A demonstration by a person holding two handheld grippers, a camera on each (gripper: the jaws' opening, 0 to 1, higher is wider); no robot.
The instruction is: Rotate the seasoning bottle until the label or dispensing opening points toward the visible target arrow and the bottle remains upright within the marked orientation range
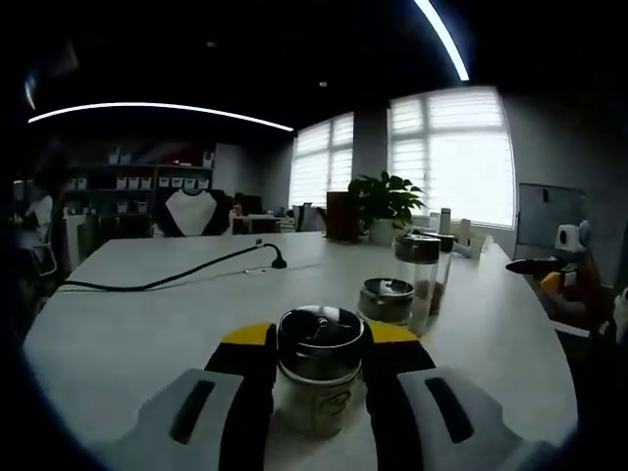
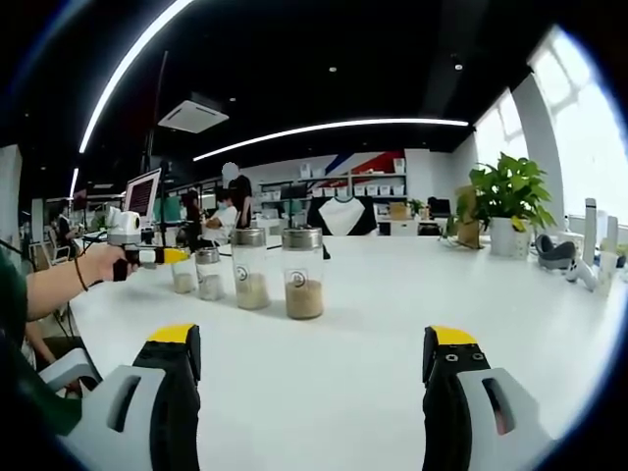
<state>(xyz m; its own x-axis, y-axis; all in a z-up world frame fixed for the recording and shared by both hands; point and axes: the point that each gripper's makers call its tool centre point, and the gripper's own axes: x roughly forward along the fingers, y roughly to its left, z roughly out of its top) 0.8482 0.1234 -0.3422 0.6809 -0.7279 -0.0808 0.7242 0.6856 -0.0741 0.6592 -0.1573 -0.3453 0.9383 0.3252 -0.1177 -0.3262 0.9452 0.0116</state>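
Right gripper (image 2: 314,392): black jaws, yellow tips, grey housings with dark slots. Left gripper (image 1: 316,378): same. Person's dark green sleeve (image 2: 12,294), thin wristband beside it.

Dim room, glaring windows (image 1: 451,157), perhaps slightly soft edges.

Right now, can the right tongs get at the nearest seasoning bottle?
Probably yes: the right tongs are open, and only bare white table lies between them and the nearest seasoning bottle.

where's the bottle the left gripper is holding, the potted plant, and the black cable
seasoning bottle (image 1: 320,378): left gripper view, on its glass body between the fingers
potted plant (image 1: 385,199): left gripper view, on its leaves
black cable (image 1: 186,272): left gripper view, midway along its run on the table
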